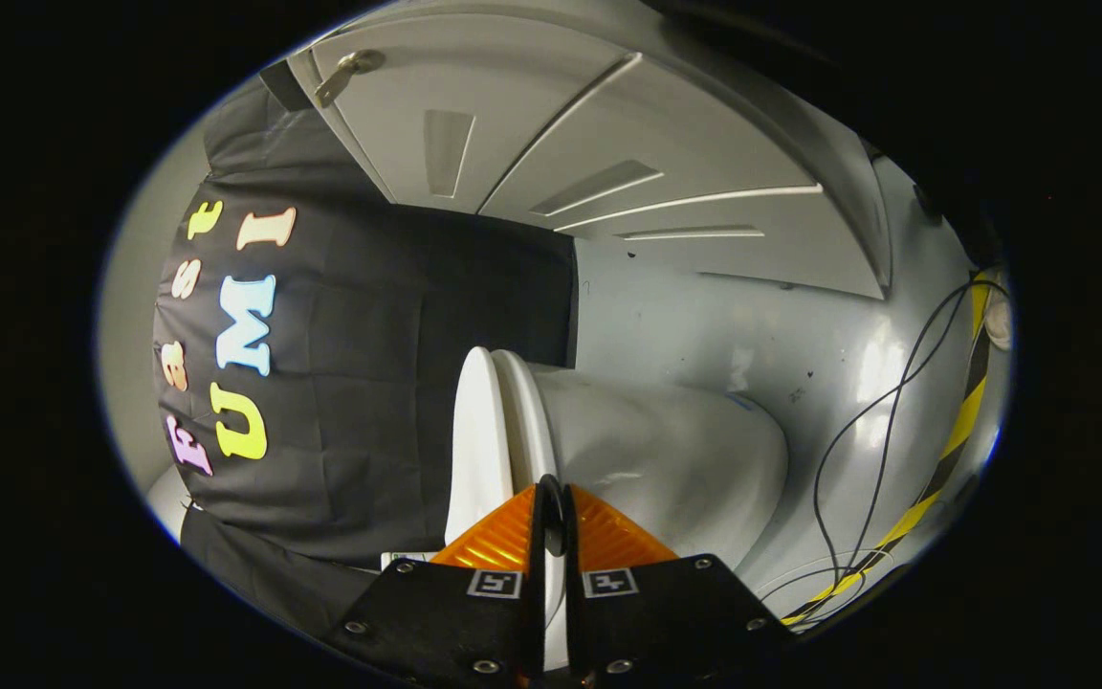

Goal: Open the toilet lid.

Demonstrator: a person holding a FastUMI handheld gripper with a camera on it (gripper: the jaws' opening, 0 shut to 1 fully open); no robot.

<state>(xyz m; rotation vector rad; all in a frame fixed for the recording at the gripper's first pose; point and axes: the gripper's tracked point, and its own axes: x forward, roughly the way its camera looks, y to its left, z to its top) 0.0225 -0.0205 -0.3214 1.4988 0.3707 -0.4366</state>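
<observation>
Toilet close ahead of the tongs, open floor off to one side

The tongs (551, 507) have their two orange fingers (608, 541) brought nearly together, a thin dark slit between them, tips right at the toilet (666, 450), so there is almost no room straight ahead. The toilet lid (476, 440) lies against the seat rim, a narrow seam between them just beyond the tips. On the lid's side the black cloth wall (398, 383) stands close, leaving a tight gap. On the bowl's side the grey floor (800, 325) is open, crossed by loose black cables (881, 431) and striped tape (953, 450). Beyond the toilet, white doors (608, 144) close the space.
</observation>
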